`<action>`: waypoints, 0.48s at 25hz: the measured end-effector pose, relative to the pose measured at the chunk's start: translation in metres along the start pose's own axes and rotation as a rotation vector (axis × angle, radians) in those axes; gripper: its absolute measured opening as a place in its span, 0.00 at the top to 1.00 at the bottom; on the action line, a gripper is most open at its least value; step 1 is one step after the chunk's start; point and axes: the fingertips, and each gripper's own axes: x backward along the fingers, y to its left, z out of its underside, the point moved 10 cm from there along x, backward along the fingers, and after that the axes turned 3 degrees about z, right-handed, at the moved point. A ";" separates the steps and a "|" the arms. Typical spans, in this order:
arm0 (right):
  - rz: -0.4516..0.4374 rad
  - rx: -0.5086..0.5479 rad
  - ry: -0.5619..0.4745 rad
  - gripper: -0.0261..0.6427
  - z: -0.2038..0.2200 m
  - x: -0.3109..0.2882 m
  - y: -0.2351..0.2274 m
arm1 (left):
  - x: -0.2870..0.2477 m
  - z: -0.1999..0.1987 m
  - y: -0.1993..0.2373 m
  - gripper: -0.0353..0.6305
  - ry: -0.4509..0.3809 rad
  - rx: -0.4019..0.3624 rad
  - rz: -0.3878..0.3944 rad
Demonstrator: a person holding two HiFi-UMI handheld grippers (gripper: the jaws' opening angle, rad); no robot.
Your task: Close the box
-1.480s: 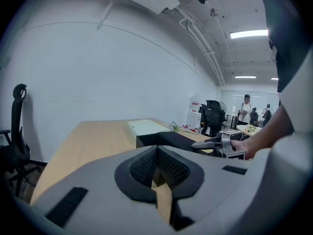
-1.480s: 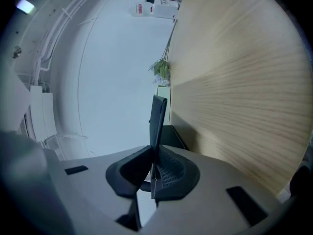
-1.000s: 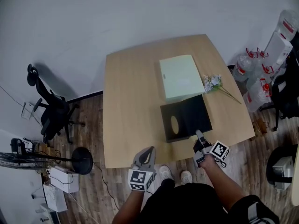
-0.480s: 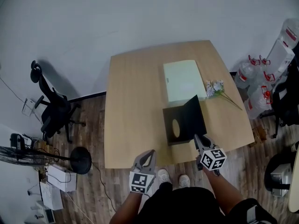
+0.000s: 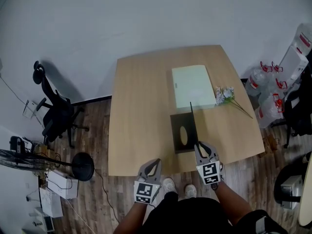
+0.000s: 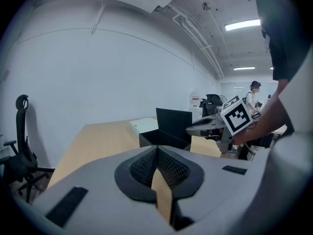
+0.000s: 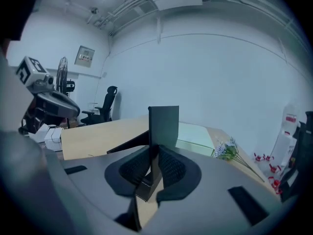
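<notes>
Jaws of the right gripper close on the near edge of the black lid, which runs straight between the pads. They have just been easing apart a little, yet the panel sits in the gap and looks pinched, not loose. Those of the left gripper are together with nothing between them. That tool hangs off the near edge of the worktop, at about 7 o'clock from the box.

From the head view, the black box sits near the front of the worktop, right of centre, its base open to the camera. A pale oval shape shows inside; what it is I cannot tell. The lid stands upright along the base's 3 o'clock side, so from above it reads as a thin dark line. A pale green box lies just beyond it at 12 o'clock, and a sprig of flowers lies at about 2 o'clock.

My reading is that the closing is roughly half done: the lid is raised to vertical but not yet tipped over the base. The next move calls for carrying the held edge over toward 9 o'clock and downward, following the hinge's arc and not pulling across it. The grip should let go only once the lid is low enough to settle squarely. The left tool is free, and could steady the base at its 9 o'clock side if it starts to slide.
</notes>
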 end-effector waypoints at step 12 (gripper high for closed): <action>-0.050 0.243 0.028 0.82 -0.001 -0.015 0.025 | 0.011 0.003 0.006 0.93 -0.008 0.035 -0.050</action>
